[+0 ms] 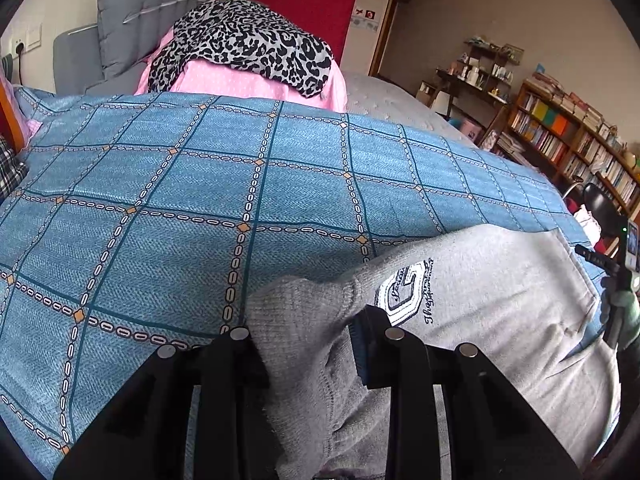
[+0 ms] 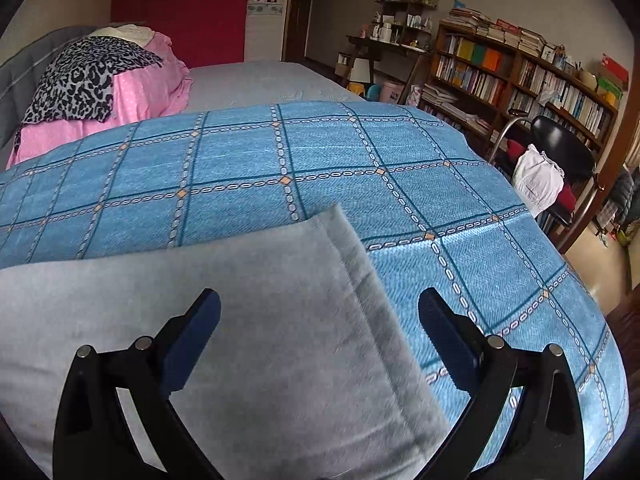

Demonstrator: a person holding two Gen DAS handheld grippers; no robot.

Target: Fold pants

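Note:
Grey sweatpants (image 1: pixel 492 292) with a "G" logo lie on a blue checked blanket (image 1: pixel 200 208). My left gripper (image 1: pixel 308 352) is shut on the ribbed cuff (image 1: pixel 296 304) of the pants, which bunches between the jaws. In the right wrist view the pants (image 2: pixel 248 312) lie flat with a hemmed edge running down to the right. My right gripper (image 2: pixel 320 320) is open and hovers over that edge; the left finger is above the grey cloth, the right finger above the blanket (image 2: pixel 460 216). The right gripper also shows at the far right of the left wrist view (image 1: pixel 618 312).
A pink bundle (image 1: pixel 256 80) under a leopard-print cloth (image 1: pixel 248 44) lies at the bed's far end, beside a grey cushion (image 1: pixel 136 20). Bookshelves (image 2: pixel 520 76) and a black chair (image 2: pixel 560 148) with white cloth stand to the right of the bed.

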